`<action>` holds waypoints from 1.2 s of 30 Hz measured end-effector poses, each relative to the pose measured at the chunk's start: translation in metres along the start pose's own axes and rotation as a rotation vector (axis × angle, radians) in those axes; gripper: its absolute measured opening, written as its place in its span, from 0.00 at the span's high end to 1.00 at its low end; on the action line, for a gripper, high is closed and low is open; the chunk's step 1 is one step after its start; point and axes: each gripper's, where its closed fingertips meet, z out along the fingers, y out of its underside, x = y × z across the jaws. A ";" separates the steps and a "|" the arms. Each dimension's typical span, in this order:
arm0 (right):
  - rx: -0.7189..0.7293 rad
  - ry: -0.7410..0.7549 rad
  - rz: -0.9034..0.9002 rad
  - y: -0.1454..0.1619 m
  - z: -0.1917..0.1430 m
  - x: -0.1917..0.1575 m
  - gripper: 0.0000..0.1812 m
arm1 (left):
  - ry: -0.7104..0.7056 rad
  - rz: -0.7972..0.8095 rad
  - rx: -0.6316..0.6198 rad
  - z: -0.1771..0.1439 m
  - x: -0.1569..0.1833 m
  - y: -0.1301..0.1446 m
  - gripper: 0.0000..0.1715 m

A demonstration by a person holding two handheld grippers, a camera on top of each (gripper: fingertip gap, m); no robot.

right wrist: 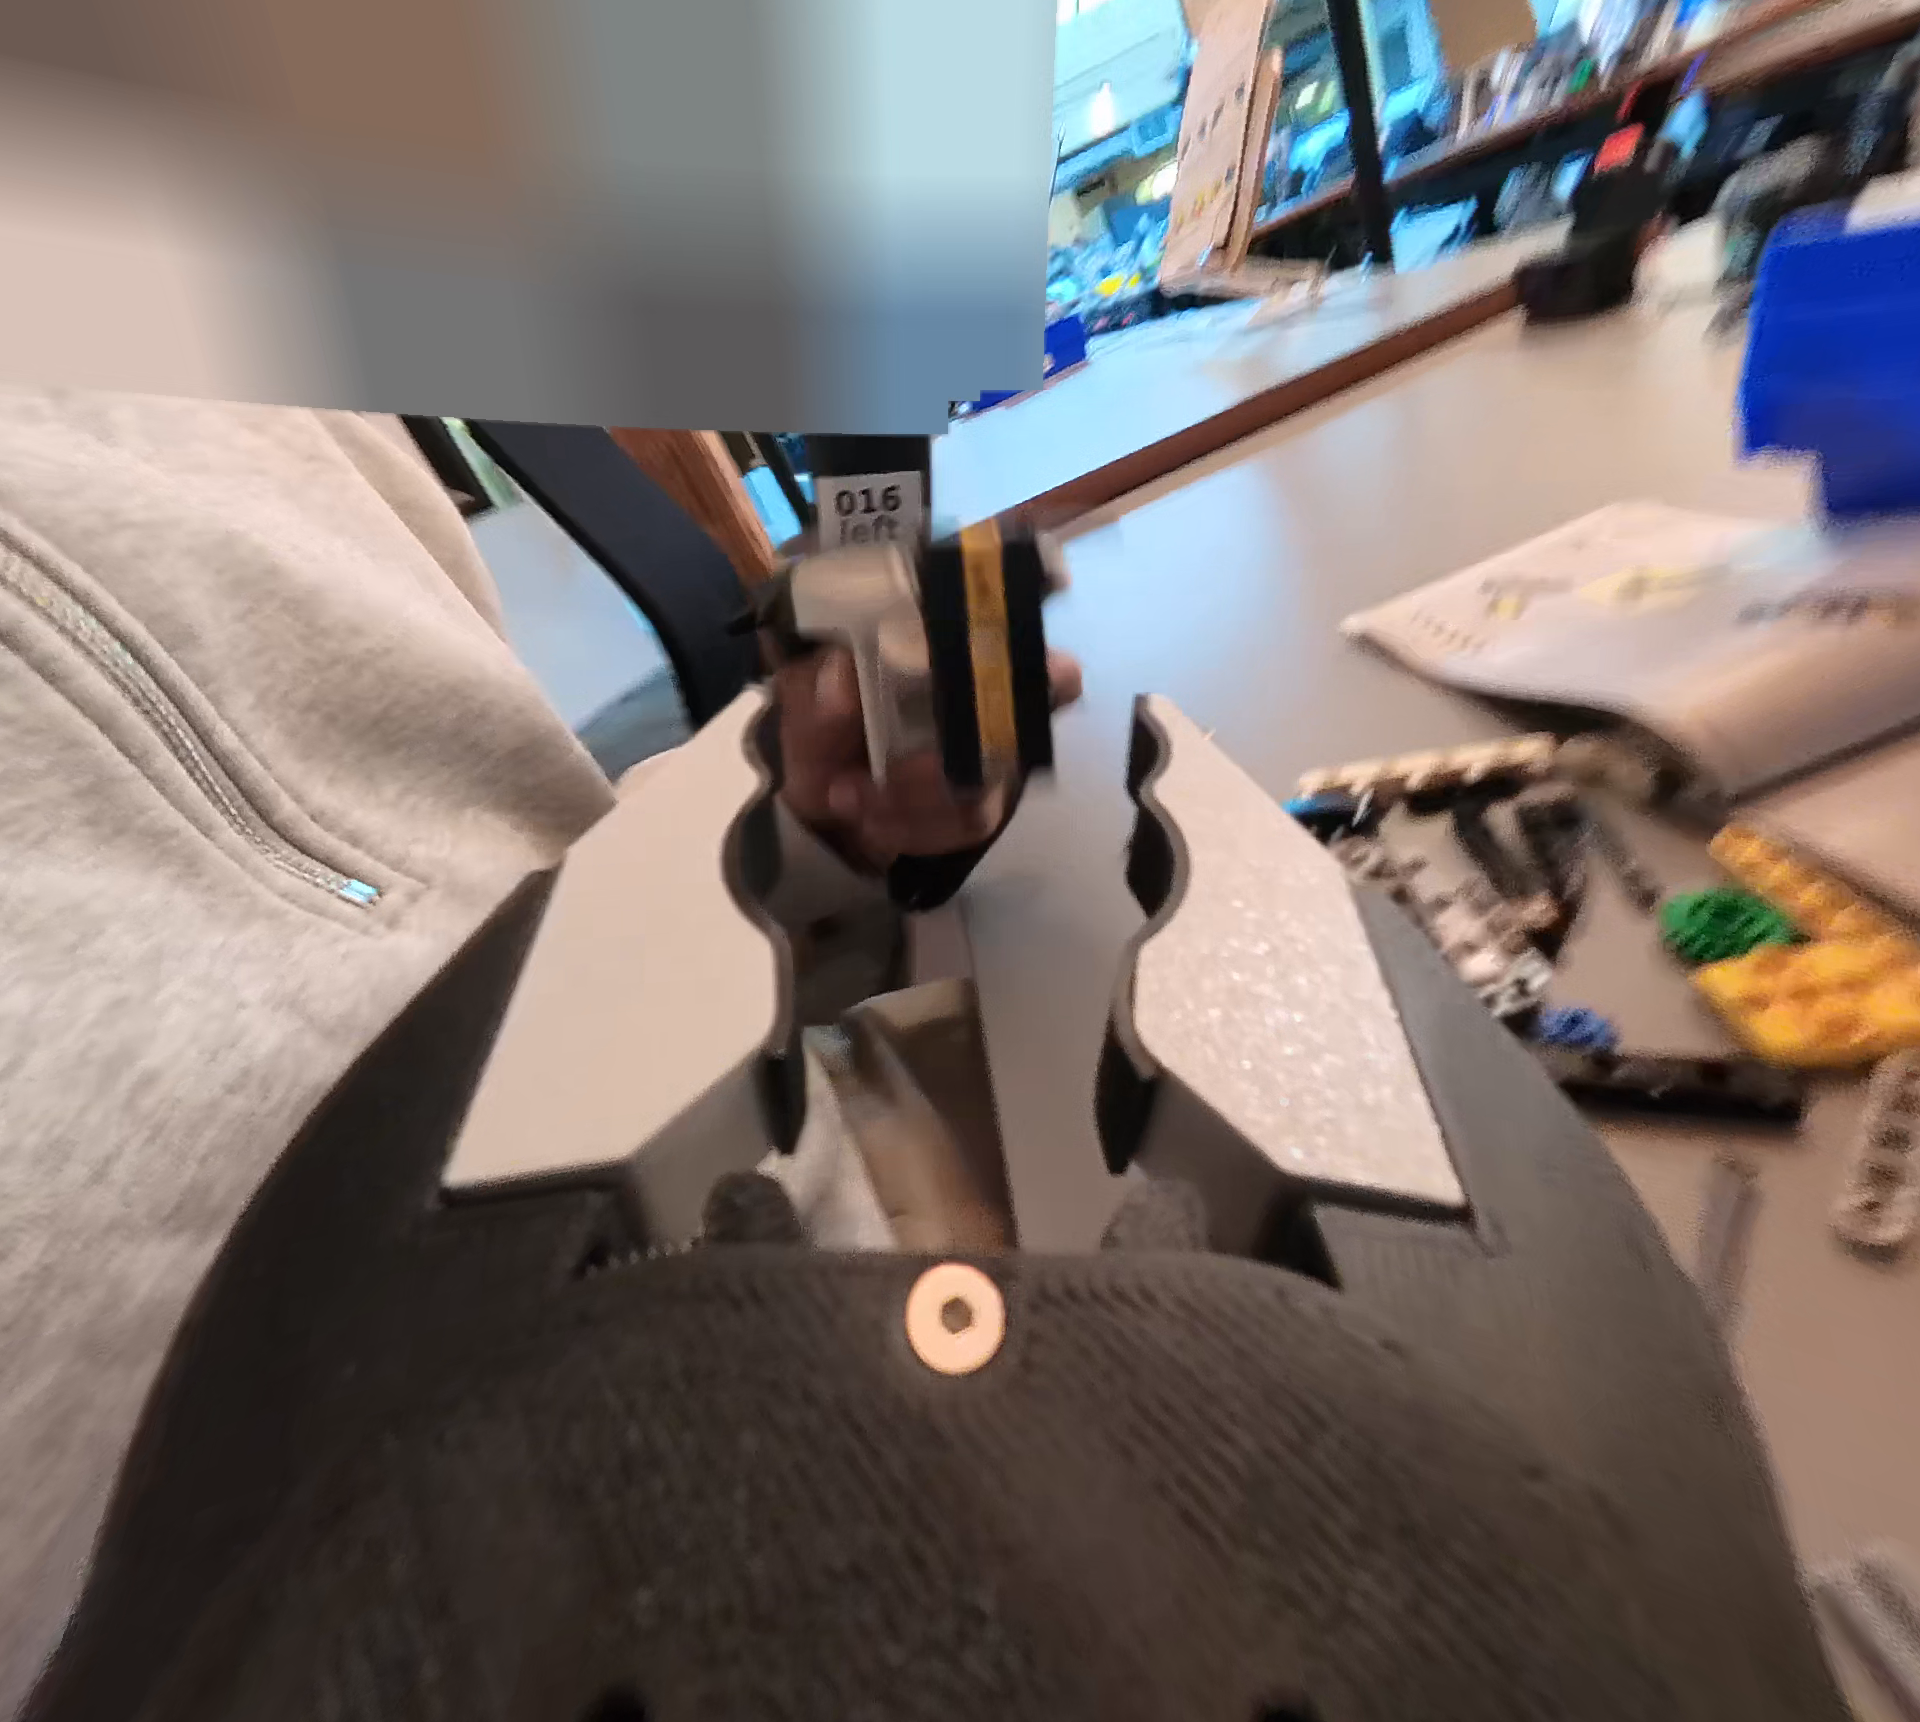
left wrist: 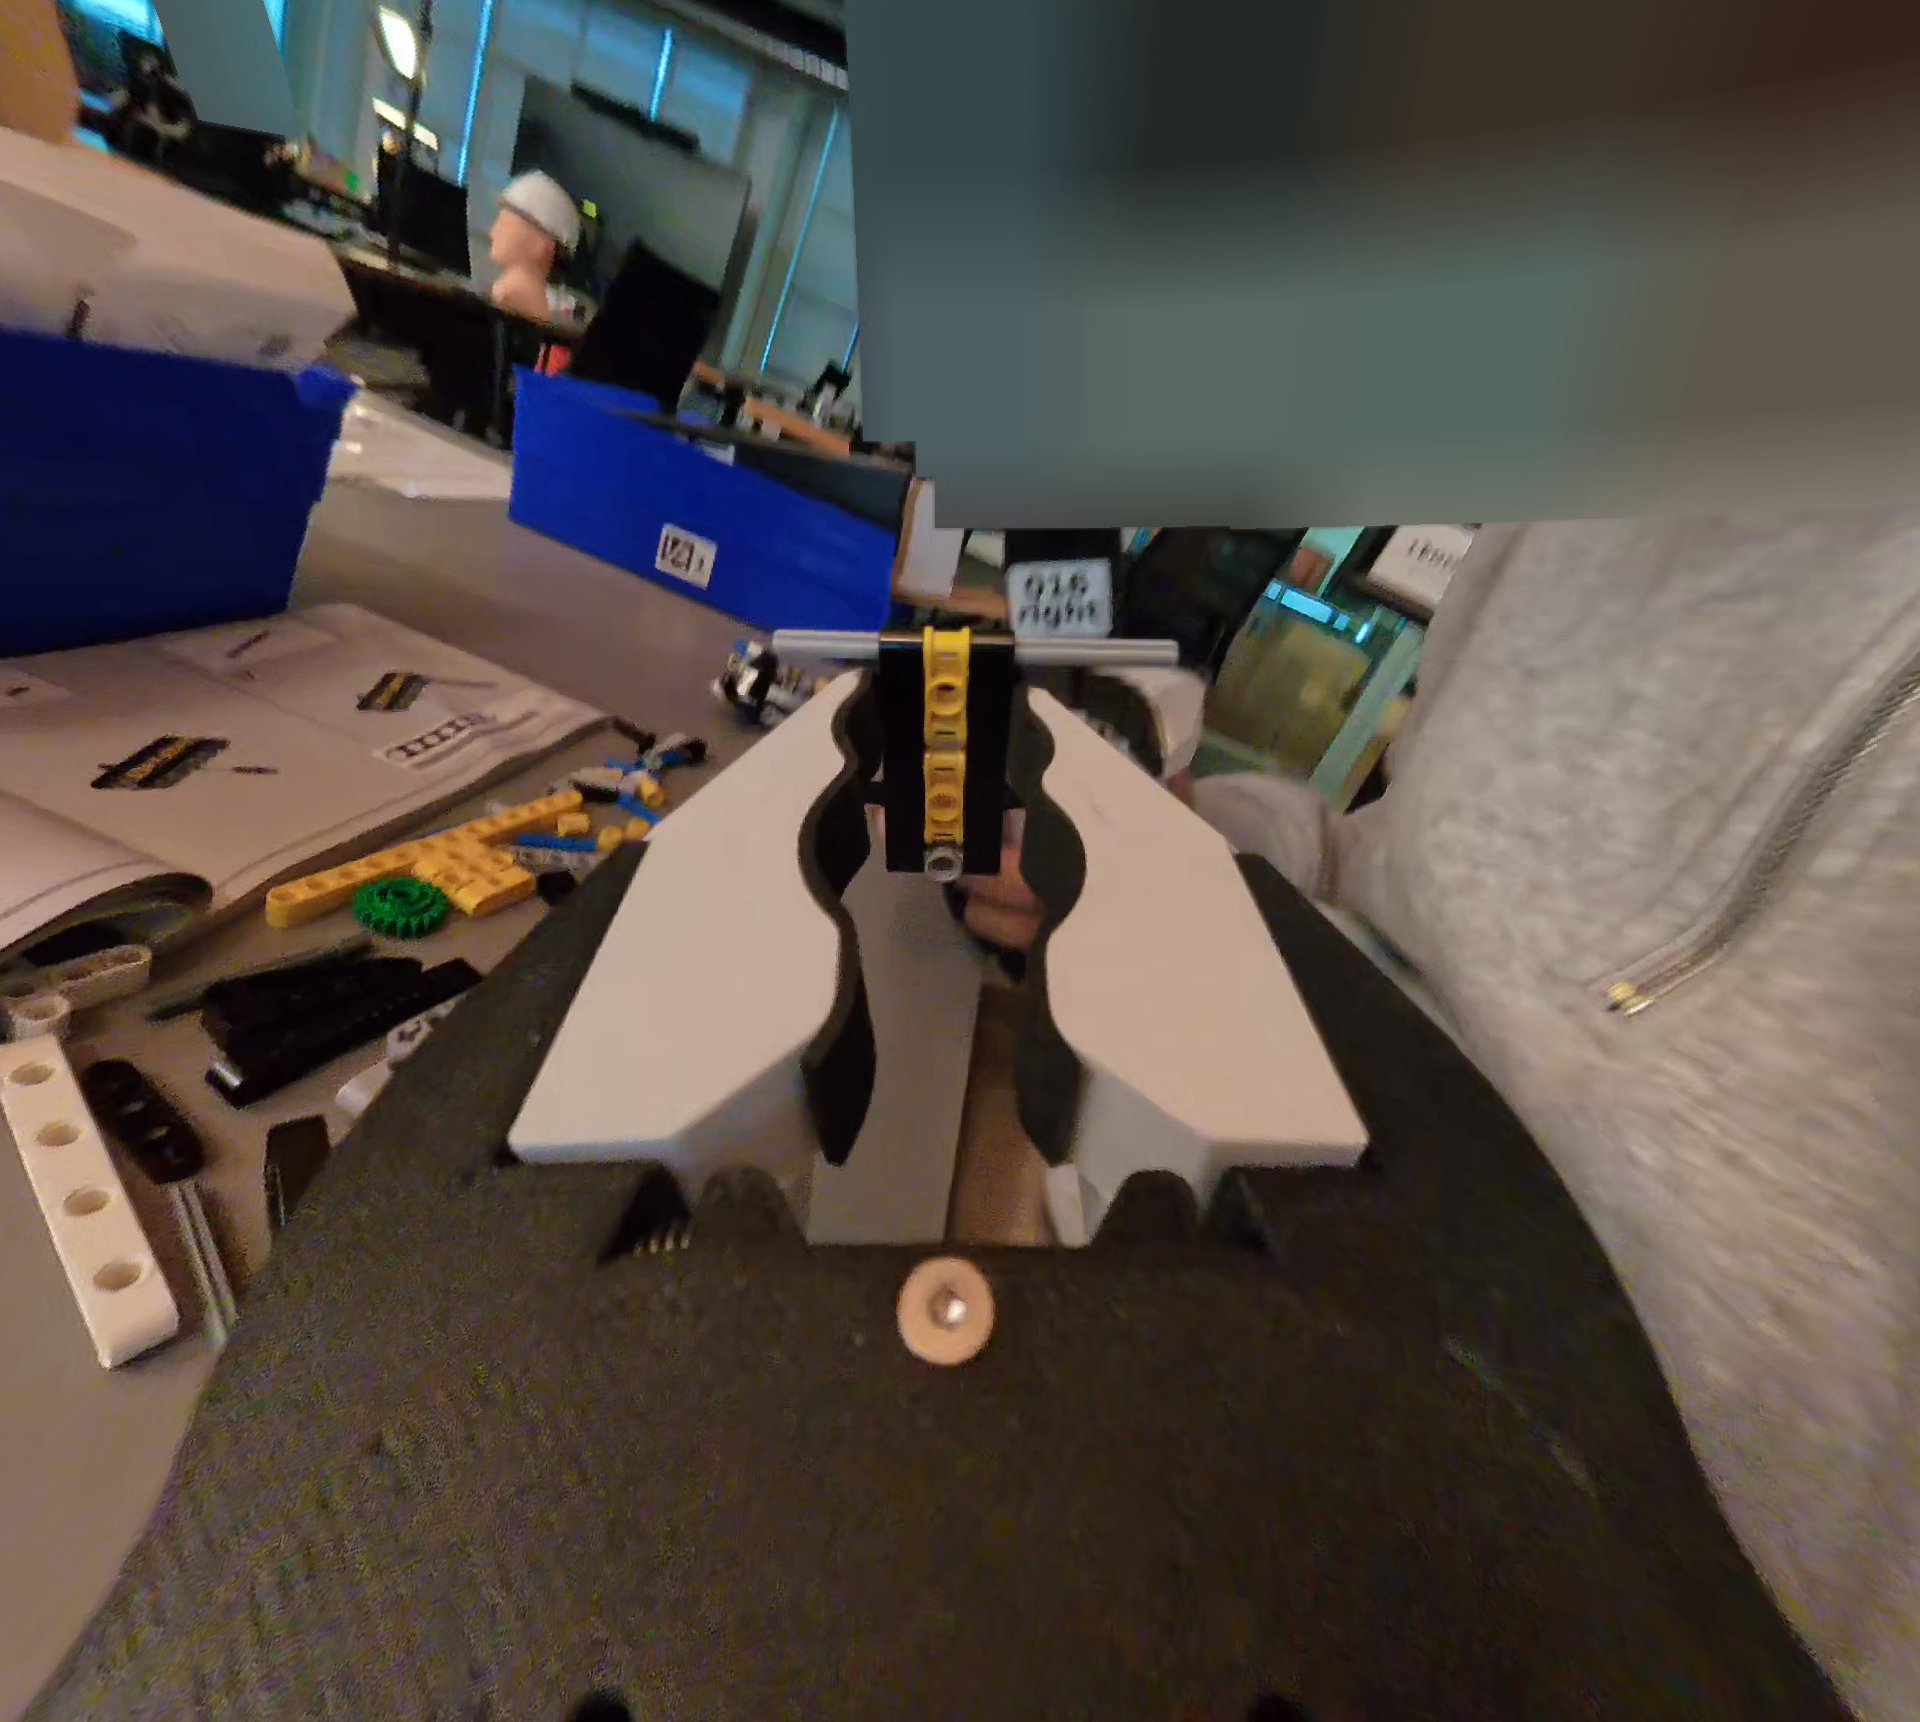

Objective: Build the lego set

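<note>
The left gripper [left wrist: 943, 737] is clenched on a small lego assembly [left wrist: 945, 753]: a black block with a yellow holed beam running down its middle, a grey axle [left wrist: 1096, 652] sticking out both sides at the far end and a grey pin at the near end. It is held up off the grey table [left wrist: 468, 571], just beyond the right gripper [right wrist: 951, 742], whose jaws stand released and empty. Loose yellow pieces [left wrist: 436, 857], a green gear [left wrist: 400, 905] and an open instruction booklet [left wrist: 208, 737] lie on the table to the left
</note>
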 end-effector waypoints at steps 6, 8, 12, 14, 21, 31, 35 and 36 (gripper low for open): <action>-0.010 -0.024 0.034 0.008 0.008 -0.004 0.69 | 0.097 -0.148 0.196 -0.014 0.002 -0.028 0.87; -0.004 -0.024 0.021 0.005 0.009 -0.005 0.72 | 0.102 -0.162 0.207 -0.015 0.001 -0.028 0.87; -0.040 -0.003 -0.018 0.005 0.012 -0.005 0.73 | 0.119 -0.159 0.177 -0.009 0.004 -0.023 0.87; -0.067 0.008 -0.043 0.007 0.012 -0.005 0.74 | 0.125 -0.154 0.160 -0.005 0.007 -0.019 0.87; -0.103 0.039 -0.112 0.010 0.010 -0.003 0.87 | 0.144 -0.159 0.138 0.001 0.011 -0.014 0.87; -0.097 0.113 -0.158 0.004 0.000 0.009 0.87 | 0.229 -0.245 0.141 -0.003 0.015 -0.018 0.64; -0.128 0.126 -0.182 0.008 0.001 0.011 0.87 | 0.246 -0.235 0.135 0.002 0.021 -0.015 0.55; -0.135 0.128 -0.189 0.009 0.002 0.010 0.87 | 0.240 -0.245 0.141 0.003 0.019 -0.015 0.55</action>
